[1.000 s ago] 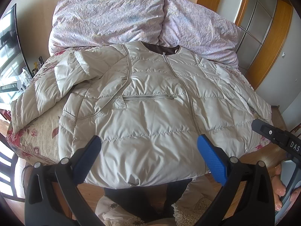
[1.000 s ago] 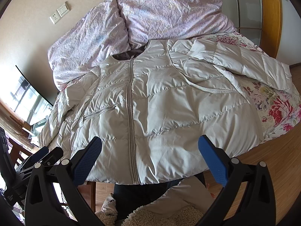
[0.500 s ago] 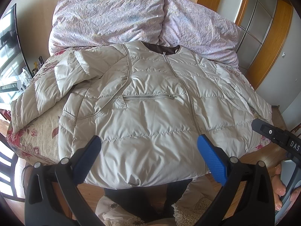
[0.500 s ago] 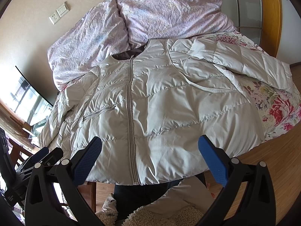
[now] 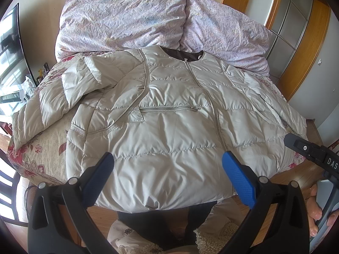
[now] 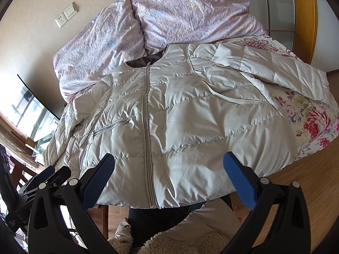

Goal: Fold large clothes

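Bedroom with a wood floor: a bed (image 5: 48, 152) under a floral cover, and two lilac pillows (image 5: 127, 19) against the wall at its head. On the bed lies the jacket (image 5: 165, 127), a pale quilted one, front up and zipped shut.

Its long axis runs from the collar (image 5: 182, 54), which lies just below the pillows, down the zip (image 6: 147, 127) to the hem (image 6: 169, 199), which hangs over the bed's near edge toward the person standing there. So the neck points away, the hem toward the cameras.

Folding has hardly begun, as far as I can judge. The body is spread flat and smoothed. The left sleeve (image 5: 53, 97) runs out sideways and down over the bed's edge, with a crease near the shoulder; the right sleeve (image 6: 286, 72) stretches out over the floral cover. Neither is laid across the chest. Left to do: bring both sleeves in, then fold the body, likely hem toward collar.

The left gripper (image 5: 167, 175) hovers above the hem, its fingers (image 5: 238, 182) spread wide and holding nothing. The right gripper (image 6: 168, 176) hangs likewise over the hem near the zip's foot, its fingers (image 6: 240, 183) wide apart and empty. Neither touches the cloth.
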Demonstrator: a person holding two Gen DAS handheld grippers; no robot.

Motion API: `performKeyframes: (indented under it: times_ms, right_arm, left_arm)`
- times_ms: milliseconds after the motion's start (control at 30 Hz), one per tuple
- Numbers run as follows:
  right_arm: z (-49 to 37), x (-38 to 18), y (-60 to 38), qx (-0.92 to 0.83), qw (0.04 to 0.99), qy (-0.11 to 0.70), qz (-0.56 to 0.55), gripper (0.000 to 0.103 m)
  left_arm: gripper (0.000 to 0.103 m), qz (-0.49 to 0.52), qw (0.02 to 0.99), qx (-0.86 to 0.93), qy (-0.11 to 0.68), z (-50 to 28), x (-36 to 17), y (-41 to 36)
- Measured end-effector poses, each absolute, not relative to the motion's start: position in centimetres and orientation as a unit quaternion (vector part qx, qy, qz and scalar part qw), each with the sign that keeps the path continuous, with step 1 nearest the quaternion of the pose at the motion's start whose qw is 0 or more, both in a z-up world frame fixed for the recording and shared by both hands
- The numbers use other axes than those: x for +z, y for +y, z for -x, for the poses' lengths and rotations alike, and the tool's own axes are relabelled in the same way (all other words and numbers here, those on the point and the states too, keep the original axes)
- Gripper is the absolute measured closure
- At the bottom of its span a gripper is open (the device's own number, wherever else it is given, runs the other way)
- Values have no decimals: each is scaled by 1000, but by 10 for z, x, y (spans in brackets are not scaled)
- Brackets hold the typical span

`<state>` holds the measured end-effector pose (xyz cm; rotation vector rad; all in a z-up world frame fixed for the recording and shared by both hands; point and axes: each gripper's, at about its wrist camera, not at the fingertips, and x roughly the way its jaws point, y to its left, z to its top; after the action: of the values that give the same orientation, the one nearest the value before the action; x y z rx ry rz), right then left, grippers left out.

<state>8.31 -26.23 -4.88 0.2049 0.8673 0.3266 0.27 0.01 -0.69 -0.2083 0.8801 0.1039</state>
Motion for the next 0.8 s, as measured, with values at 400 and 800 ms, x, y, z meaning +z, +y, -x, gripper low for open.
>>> performKeyframes:
  times_ms: [400,800]
  right_arm:
    - [-89,-52,-264,156,892,411,-107,1]
    - [-138,-84,-355,66,910,339,-230,1]
  left_arm:
    - [2,101,897,50,427,-4,-8,2]
    - [2,92,888,63,446,-31,-23,11]
